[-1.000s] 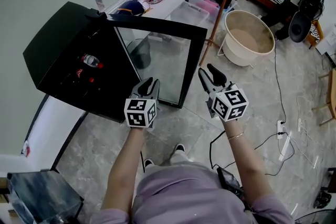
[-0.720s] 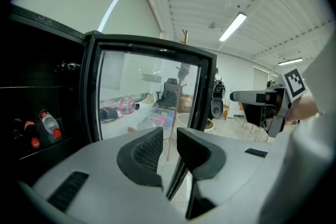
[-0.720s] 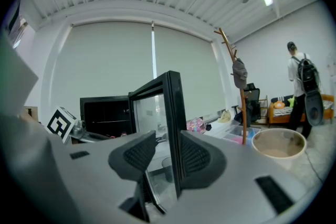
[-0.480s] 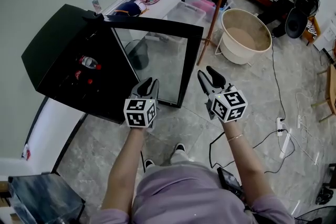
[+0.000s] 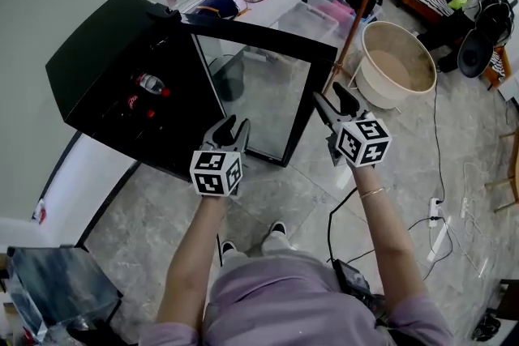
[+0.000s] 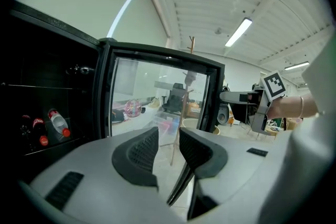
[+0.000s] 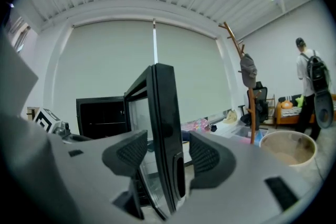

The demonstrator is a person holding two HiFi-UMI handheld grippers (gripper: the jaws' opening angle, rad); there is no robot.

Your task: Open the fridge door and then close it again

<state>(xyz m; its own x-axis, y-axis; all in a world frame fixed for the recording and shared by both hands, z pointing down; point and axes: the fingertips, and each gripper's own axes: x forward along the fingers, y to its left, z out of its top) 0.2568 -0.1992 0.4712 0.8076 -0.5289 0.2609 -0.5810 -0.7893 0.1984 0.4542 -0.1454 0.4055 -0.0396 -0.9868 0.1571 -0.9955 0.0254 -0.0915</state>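
Note:
The black fridge [image 5: 97,77] stands at the left with its glass door [image 5: 268,93] swung open; bottles [image 6: 55,123] lie on a shelf inside. My right gripper [image 5: 334,102] is at the door's free edge [image 7: 165,128]. That edge stands between its jaws, which are opening, and a gap shows on both sides of the frame. My left gripper [image 5: 229,128] hovers in front of the glass near the door's lower corner. Its jaws [image 6: 168,147] are slightly apart and opening, with nothing between them.
A beige tub [image 5: 395,61] and a wooden coat stand [image 5: 357,12] stand just right of the door. Plastic boxes [image 5: 312,16] line the wall behind. Cables [image 5: 438,215] lie on the floor at the right. A person [image 5: 495,4] stands far right.
My right gripper has moved up to the door's free edge and its jaws have widened around it. The left gripper has stayed in place, its jaws a little wider.

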